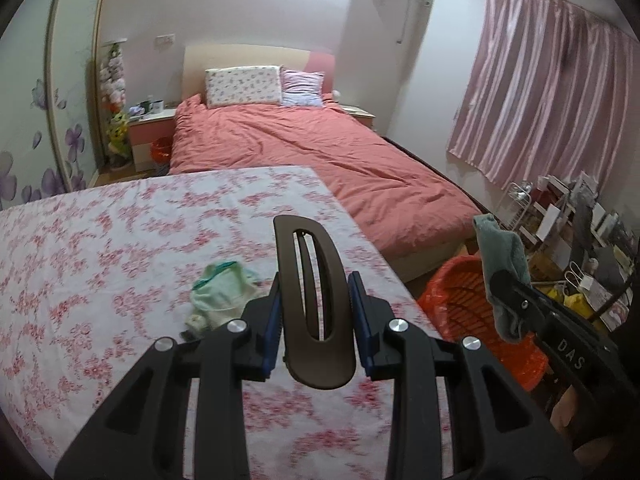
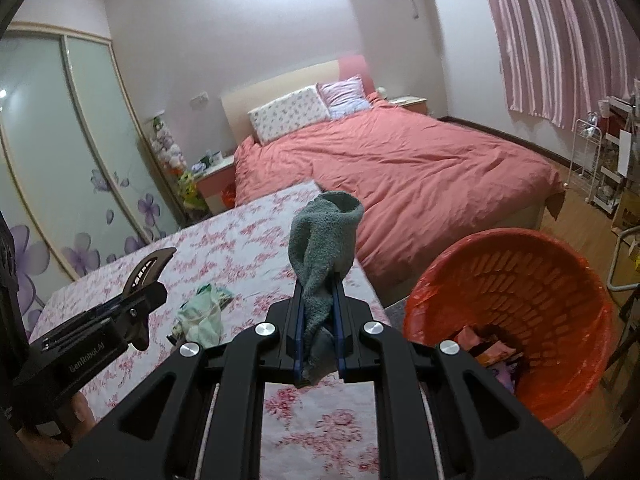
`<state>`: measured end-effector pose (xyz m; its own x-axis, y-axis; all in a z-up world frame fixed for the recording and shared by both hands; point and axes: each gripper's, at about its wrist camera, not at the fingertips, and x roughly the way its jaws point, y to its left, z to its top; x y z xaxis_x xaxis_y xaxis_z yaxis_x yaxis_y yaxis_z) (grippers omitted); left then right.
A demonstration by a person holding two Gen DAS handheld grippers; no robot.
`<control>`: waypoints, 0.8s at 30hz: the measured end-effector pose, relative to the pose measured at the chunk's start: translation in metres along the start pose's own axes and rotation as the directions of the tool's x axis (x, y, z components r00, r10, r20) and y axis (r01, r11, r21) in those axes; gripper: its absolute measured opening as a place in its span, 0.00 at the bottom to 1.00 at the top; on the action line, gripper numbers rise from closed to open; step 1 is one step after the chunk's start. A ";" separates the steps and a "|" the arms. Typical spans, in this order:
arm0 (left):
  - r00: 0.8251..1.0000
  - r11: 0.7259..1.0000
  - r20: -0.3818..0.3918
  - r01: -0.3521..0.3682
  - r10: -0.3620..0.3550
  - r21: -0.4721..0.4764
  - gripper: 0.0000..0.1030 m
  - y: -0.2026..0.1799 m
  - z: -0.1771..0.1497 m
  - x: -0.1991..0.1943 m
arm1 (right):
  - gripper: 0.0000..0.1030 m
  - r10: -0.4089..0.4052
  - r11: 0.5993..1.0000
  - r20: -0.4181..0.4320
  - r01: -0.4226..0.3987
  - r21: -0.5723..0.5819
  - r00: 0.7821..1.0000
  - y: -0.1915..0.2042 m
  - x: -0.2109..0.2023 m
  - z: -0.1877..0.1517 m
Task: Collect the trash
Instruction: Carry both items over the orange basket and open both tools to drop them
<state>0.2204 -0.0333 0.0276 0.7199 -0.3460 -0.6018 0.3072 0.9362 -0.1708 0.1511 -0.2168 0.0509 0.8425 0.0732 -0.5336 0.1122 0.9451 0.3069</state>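
Note:
My left gripper (image 1: 316, 312) is shut on a dark brown hair clip (image 1: 316, 304), held upright above the floral tablecloth (image 1: 120, 240); the same clip (image 2: 146, 270) and left gripper (image 2: 138, 308) show at the left of the right wrist view. My right gripper (image 2: 318, 320) is shut on a grey-green sock (image 2: 324, 248) that sticks up between its fingers; the sock (image 1: 502, 268) and right gripper (image 1: 510, 300) hang beside the orange bin in the left wrist view. A crumpled pale green wrapper (image 1: 222, 296) (image 2: 204, 312) lies on the cloth. The orange bin (image 2: 516, 304) (image 1: 468, 304) stands right of the table with wrappers inside.
A bed with a salmon duvet (image 1: 320, 152) lies beyond the table. A cluttered wire rack and shelves (image 1: 576, 232) stand at the right under pink curtains (image 1: 540, 92). Sliding wardrobe doors (image 2: 60, 160) with purple flowers line the left. A nightstand (image 1: 152, 132) sits beside the bed.

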 end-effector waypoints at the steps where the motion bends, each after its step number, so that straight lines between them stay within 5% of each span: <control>1: 1.000 1.000 0.000 0.006 -0.006 0.008 0.30 -0.005 0.000 0.000 | 0.12 -0.004 1.000 0.007 0.004 0.007 1.000 -0.004 -0.002 0.000; 14: 0.994 0.991 -0.016 0.106 -0.105 0.077 0.30 -0.062 0.003 0.008 | 0.12 -0.075 0.995 0.079 0.069 0.075 0.994 -0.044 -0.024 -0.001; 24: 0.974 0.965 -0.042 0.227 -0.223 0.133 0.30 -0.118 0.005 0.023 | 0.12 -0.137 0.984 0.121 0.121 0.133 0.983 -0.070 -0.034 0.001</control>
<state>0.2037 -0.1524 0.0381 0.6061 -0.5431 -0.5811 0.5426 0.8165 -0.1972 0.1151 -0.2861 0.0485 0.8766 -0.0965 -0.4714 0.2828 0.8960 0.3424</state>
